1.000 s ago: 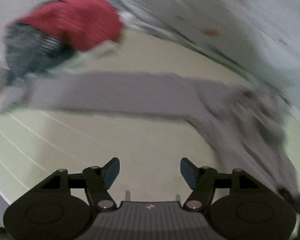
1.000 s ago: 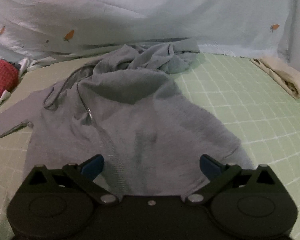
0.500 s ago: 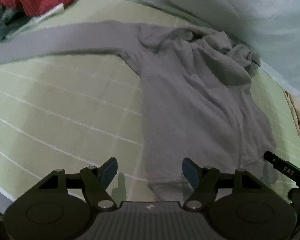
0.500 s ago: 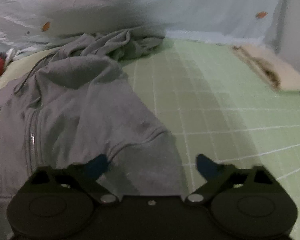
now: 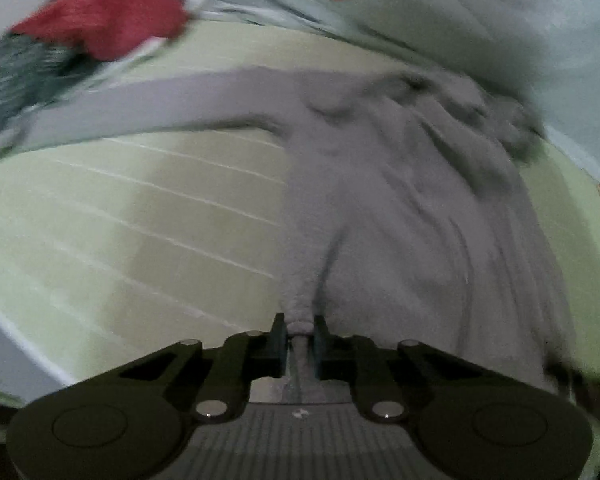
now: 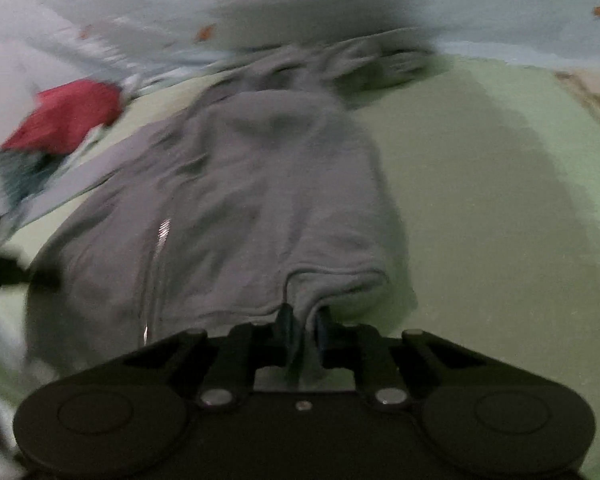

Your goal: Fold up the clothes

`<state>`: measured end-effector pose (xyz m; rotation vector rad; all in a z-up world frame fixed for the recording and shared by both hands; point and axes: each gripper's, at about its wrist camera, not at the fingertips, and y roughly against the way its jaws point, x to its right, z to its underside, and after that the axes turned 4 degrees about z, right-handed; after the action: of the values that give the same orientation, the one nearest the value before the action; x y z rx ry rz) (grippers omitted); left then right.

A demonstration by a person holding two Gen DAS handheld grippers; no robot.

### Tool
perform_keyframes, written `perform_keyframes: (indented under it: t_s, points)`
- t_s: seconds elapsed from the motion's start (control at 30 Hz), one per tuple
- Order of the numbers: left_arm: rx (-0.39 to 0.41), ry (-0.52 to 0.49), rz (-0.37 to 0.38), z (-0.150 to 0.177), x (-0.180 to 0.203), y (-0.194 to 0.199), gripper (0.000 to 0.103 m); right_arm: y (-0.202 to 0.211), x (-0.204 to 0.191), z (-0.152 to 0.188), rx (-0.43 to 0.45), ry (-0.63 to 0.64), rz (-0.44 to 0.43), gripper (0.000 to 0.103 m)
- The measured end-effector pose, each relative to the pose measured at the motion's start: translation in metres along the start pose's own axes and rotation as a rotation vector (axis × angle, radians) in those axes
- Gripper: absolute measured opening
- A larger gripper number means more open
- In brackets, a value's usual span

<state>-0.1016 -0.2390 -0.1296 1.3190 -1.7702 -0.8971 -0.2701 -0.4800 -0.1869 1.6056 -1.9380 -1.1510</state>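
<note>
Your left gripper [image 5: 300,334] has its fingers clamped on the near hem of the grey zip hoodie [image 5: 400,208], and your right gripper [image 6: 302,324] pinches the hem at its other corner. Beyond them the hoodie lies lengthwise on the green checked sheet [image 5: 120,232], one sleeve [image 5: 160,104] stretched sideways, hood end rumpled. No fold shows; sleeves and body are unfolded. A red garment [image 5: 108,12] lies beyond.

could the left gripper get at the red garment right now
Probably not yet: the left gripper is shut on the grey hoodie hem, and the red garment lies far across the bed beyond the outstretched sleeve. It would need to let go first.
</note>
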Motion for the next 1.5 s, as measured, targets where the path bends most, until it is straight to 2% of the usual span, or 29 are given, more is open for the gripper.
perform_keyframes:
  t_s: [0.1,0.13,0.17,0.2,0.27,0.33,0.43,0.5,0.53,0.57,0.63,0.67,0.8,0.93,1.1,1.3,1.5]
  points:
    - [-0.033,0.058,-0.026,-0.006,-0.03,0.001,0.017,0.003,-0.019,0.008,-0.041,0.035,-0.035,0.022]
    - [-0.043,0.064,-0.018,-0.007,-0.037,0.001,0.025,0.003,-0.022,0.007,-0.04,0.049,-0.023,0.032]
    - [-0.049,0.063,-0.004,-0.007,-0.041,0.002,0.026,0.004,-0.021,0.004,-0.028,0.038,0.002,0.041]
    - [-0.05,0.053,0.007,-0.005,-0.044,0.004,0.028,0.005,-0.021,0.001,-0.016,0.028,0.026,0.046]
    - [-0.051,0.014,-0.014,-0.001,-0.045,0.005,0.037,0.008,-0.014,-0.001,0.009,-0.023,0.071,0.074]
    - [-0.058,-0.033,-0.03,0.004,-0.046,0.004,0.051,0.011,-0.003,-0.001,0.028,-0.093,0.107,0.082]
    - [-0.111,-0.056,0.033,0.014,-0.052,-0.004,0.056,0.006,0.01,0.009,-0.003,-0.198,0.098,0.082]
    - [-0.157,-0.062,0.077,0.021,-0.053,-0.011,0.056,0.004,0.005,0.014,-0.026,-0.194,0.068,0.077]
    - [-0.173,-0.068,0.085,0.024,-0.051,-0.015,0.053,0.003,0.002,0.017,-0.037,-0.192,0.053,0.068]
    - [-0.186,-0.077,0.088,0.028,-0.049,-0.019,0.051,0.002,0.0,0.02,-0.048,-0.19,0.038,0.047]
    - [-0.185,-0.115,0.075,0.03,-0.044,-0.019,0.011,0.0,-0.006,0.026,-0.07,-0.186,0.008,0.015]
    - [-0.184,-0.129,0.079,0.029,-0.042,-0.017,0.011,0.0,-0.009,0.027,-0.075,-0.179,-0.002,0.012]
    - [-0.152,-0.151,0.114,0.009,-0.041,-0.002,0.01,0.015,-0.014,0.006,-0.019,-0.196,-0.037,0.008]
    - [-0.08,-0.078,0.211,-0.038,-0.039,0.016,0.01,0.008,-0.009,-0.041,0.047,-0.25,-0.047,0.007]
    - [0.012,-0.055,0.266,-0.098,-0.025,0.015,0.01,0.001,-0.003,-0.099,0.129,-0.317,-0.059,0.004]
    - [0.046,-0.033,0.28,-0.152,-0.009,-0.011,0.01,-0.025,0.002,-0.162,0.201,-0.38,-0.039,0.004]
    - [0.004,0.028,0.29,-0.205,-0.011,-0.065,0.011,-0.079,0.006,-0.201,0.178,-0.391,0.004,0.004]
